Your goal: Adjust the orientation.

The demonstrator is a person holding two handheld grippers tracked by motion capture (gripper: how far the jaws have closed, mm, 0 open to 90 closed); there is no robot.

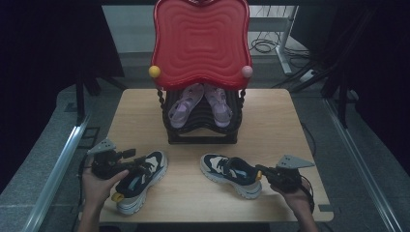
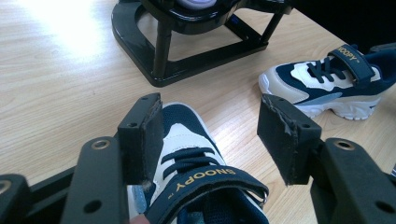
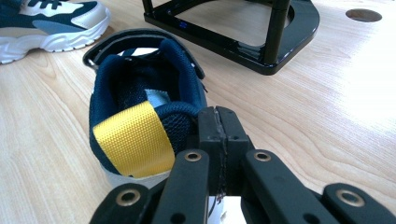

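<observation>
Lying on the pale wooden counter (image 1: 270,116), two navy-and-white children's trainers were seen, neither yet placed on the rack. The left trainer (image 1: 140,181) was straddled at its strap by the left gripper (image 2: 210,135), whose jaws stood apart and had not been closed on it. The right trainer (image 1: 232,174) was held at its heel collar, beside the yellow pull tab (image 3: 133,140), by the right gripper (image 3: 219,135), its jaws pressed together on the fabric. Farther back, a pair of lilac sandals (image 1: 200,104) was already stored on the black tiered shoe rack (image 1: 203,133) under its red wavy plastic top (image 1: 200,41). Both trainers were judged left to be lifted and shelved.
</observation>
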